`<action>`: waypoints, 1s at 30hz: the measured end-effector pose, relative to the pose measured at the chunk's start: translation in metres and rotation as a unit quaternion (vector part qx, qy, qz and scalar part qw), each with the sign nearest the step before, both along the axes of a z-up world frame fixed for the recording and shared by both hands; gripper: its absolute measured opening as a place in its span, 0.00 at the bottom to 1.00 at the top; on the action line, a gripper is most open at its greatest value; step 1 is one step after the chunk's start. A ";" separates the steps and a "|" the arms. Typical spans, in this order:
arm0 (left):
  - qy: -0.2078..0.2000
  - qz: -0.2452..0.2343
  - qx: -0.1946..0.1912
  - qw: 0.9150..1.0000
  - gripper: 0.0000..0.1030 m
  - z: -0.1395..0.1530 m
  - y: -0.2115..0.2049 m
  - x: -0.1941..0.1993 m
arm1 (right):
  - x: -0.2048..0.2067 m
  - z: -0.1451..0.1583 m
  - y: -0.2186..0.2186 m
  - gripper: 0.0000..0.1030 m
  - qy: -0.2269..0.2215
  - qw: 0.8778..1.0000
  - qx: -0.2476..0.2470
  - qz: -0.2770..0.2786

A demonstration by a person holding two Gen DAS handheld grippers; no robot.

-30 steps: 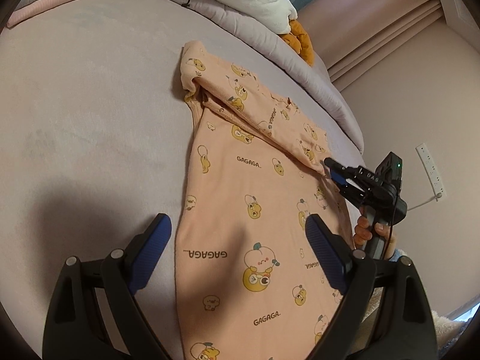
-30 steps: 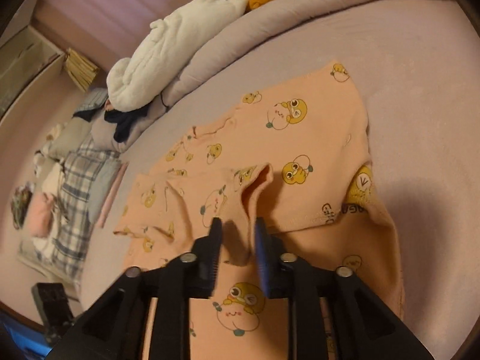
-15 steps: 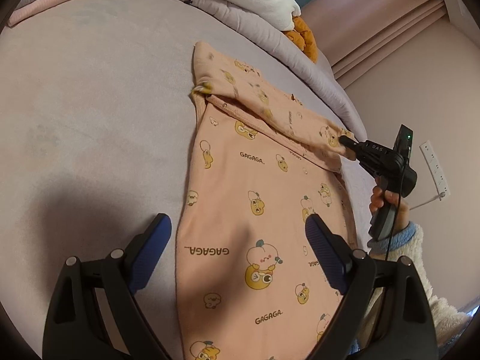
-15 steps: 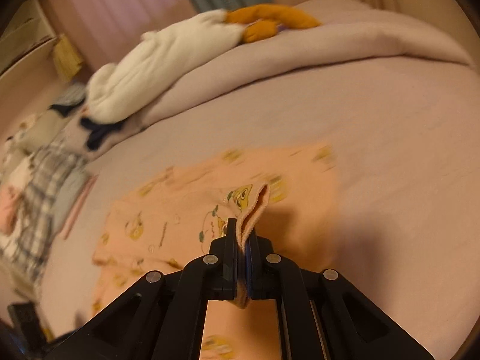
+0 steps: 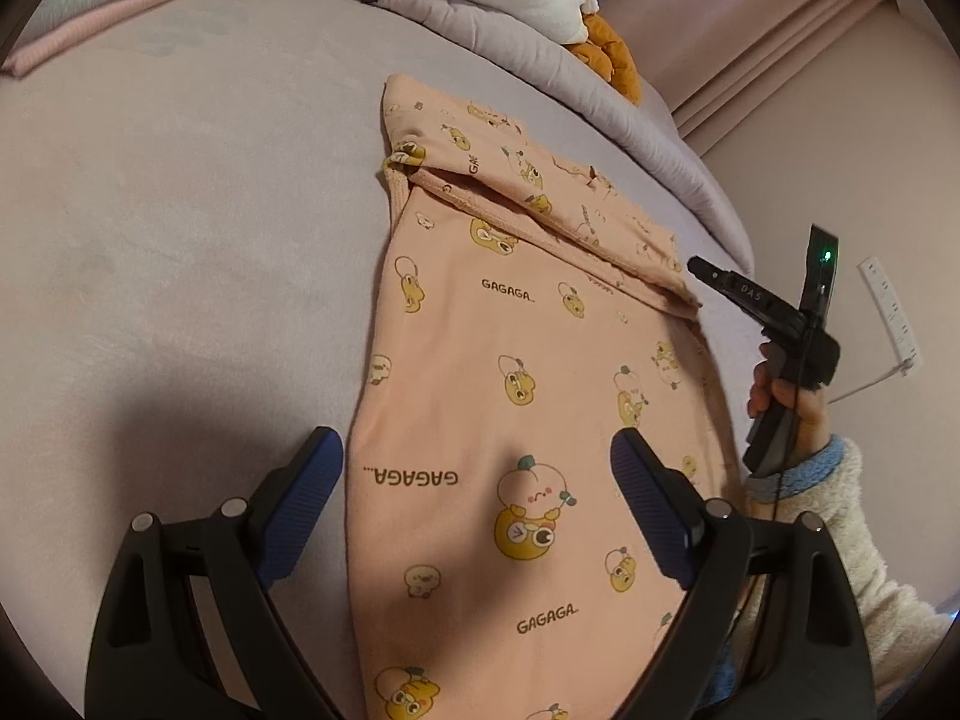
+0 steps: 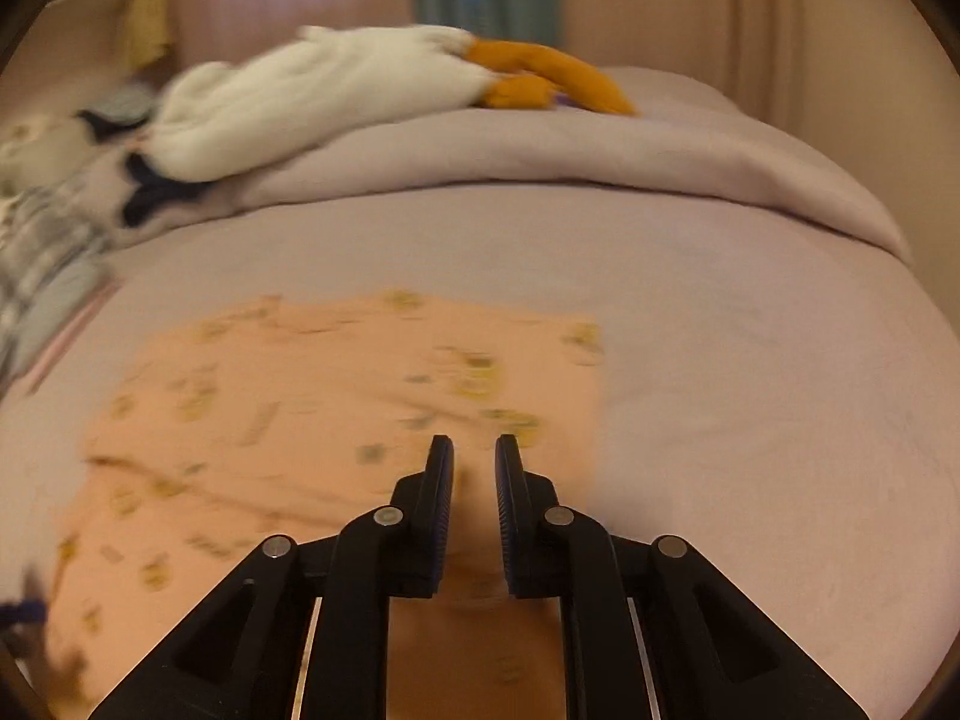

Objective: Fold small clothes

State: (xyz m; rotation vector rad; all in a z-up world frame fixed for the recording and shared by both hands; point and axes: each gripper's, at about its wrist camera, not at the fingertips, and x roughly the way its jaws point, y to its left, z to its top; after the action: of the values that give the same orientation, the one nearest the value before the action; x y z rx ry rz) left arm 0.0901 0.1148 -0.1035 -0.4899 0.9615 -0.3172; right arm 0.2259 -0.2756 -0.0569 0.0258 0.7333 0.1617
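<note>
A small peach garment (image 5: 510, 396) with yellow cartoon prints lies flat on the lilac bed, its far part folded over as a flap (image 5: 540, 204). My left gripper (image 5: 477, 468) is open and empty, hovering above the garment's near part. My right gripper (image 5: 696, 267) sits just off the flap's right corner, clear of the cloth. In the right wrist view the gripper (image 6: 474, 462) has its jaws slightly apart with nothing between them, above the blurred garment (image 6: 336, 396).
A rolled lilac duvet (image 6: 540, 150) runs along the far side of the bed, with a white and orange plush toy (image 6: 336, 90) on it. Folded clothes (image 5: 102, 18) lie at the far left. A wall with a power strip (image 5: 894, 312) is at the right.
My right gripper pulled the garment's edge over to the right, let it go and opened slightly; the flap now lies flat. My left gripper has stayed open in place.
</note>
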 end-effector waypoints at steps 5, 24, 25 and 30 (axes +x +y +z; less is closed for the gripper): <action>0.003 -0.002 0.019 1.000 0.88 0.001 -0.008 -0.008 | 0.018 -0.038 -0.007 0.11 0.081 0.997 -0.008 0.009; 0.035 -0.013 -0.145 0.989 0.88 -0.024 0.024 -0.079 | -0.166 -0.061 -0.132 0.51 0.172 0.945 0.274 0.042; 0.035 -0.006 -0.148 0.988 0.88 -0.023 0.024 -0.077 | -0.168 -0.062 -0.130 0.51 0.179 0.940 0.288 0.049; 0.030 -0.009 -0.164 0.986 0.87 -0.020 0.012 -0.062 | -0.173 -0.069 -0.122 0.51 0.188 0.925 0.324 0.065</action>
State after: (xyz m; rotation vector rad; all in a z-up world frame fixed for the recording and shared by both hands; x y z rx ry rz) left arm 0.0285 0.1263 -0.1235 -0.7955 0.9759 -0.4836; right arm 0.0525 -0.3981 -0.1255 0.6574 1.0395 0.5334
